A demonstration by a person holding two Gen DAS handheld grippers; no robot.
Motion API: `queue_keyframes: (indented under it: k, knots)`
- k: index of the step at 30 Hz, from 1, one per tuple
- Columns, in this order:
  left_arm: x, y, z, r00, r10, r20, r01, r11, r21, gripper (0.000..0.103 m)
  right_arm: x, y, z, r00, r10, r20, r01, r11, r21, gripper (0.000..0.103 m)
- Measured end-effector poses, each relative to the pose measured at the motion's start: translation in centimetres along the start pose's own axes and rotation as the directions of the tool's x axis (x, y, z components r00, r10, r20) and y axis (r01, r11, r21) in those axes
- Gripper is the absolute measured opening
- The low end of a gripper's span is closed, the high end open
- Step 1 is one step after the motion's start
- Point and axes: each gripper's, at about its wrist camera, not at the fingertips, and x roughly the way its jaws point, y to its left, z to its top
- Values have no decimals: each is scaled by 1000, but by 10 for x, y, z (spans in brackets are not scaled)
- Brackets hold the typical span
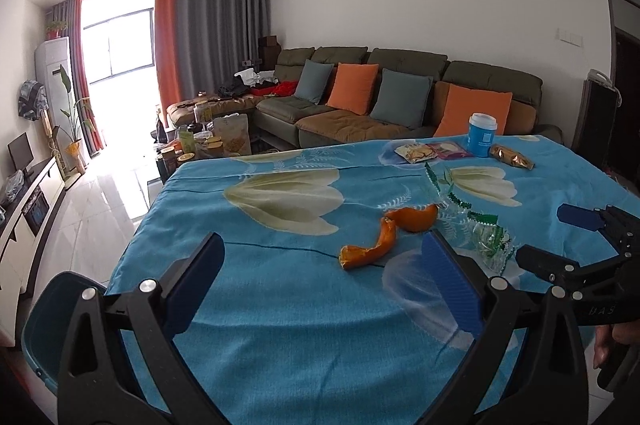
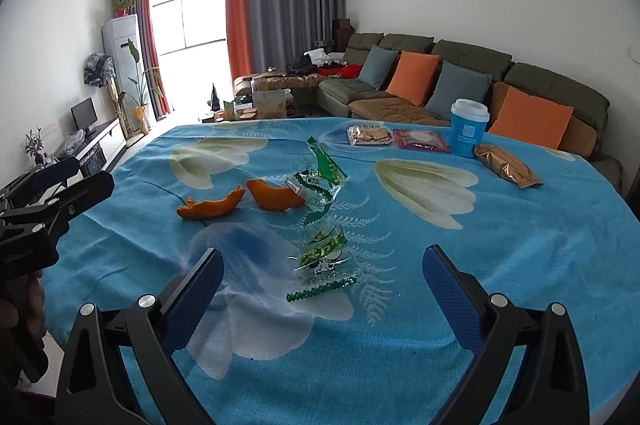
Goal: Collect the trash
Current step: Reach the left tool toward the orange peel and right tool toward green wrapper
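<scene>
Trash pickup: not yet begun.
Your left gripper point(image 1: 324, 281) and right gripper point(image 2: 324, 289) gape empty; close next on the centre-frame wrapper point(image 2: 322, 259).

I hold the left gripper point(image 1: 324, 265) wide apart, with nothing between its fingers. The right gripper point(image 2: 324, 277) is also spread wide and empty. My hand point(image 1: 608, 341) grips the right handle.
</scene>
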Motion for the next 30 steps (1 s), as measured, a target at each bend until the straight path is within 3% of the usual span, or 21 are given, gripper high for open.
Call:
queue_keyframes:
  k: [7, 11, 15, 19, 21, 22, 23, 26, 30]
  knots:
    - [62, -19, 13, 992, -31, -126, 37, 999, 40, 97, 30, -7, 11, 997, 15, -80, -15, 1000, -1, 96]
    - [97, -28, 15, 971, -55, -232, 70, 996, 54, 97, 41, -8, 14, 992, 21, -125, -23, 1000, -8, 94]
    - [119, -33, 13, 953, -68, -294, 89, 994, 60, 97, 50, -9, 14, 985, 35, -171, -38, 999, -13, 79]
    - [132, -34, 12, 939, -87, -332, 110, 993, 51, 97, 56, -8, 13, 977, 53, -209, -56, 998, -12, 58]
    - [138, -34, 10, 929, -88, -360, 113, 992, 49, 92, 59, -8, 12, 973, 60, -224, -64, 998, -9, 48]
    - [141, -36, 9, 923, -93, -372, 120, 992, 49, 84, 59, -8, 11, 972, 66, -226, -69, 998, -4, 42]
    - [143, -36, 8, 920, -91, -382, 119, 992, 51, 75, 58, -10, 10, 972, 70, -225, -71, 997, 1, 42]
    - [150, -36, 6, 904, -99, -415, 130, 990, 46, 65, 56, -12, 9, 972, 83, -218, -81, 997, 16, 40]
    - [151, -34, 4, 902, -121, -415, 144, 989, 24, 55, 49, -18, 7, 974, 97, -203, -91, 995, 36, 35]
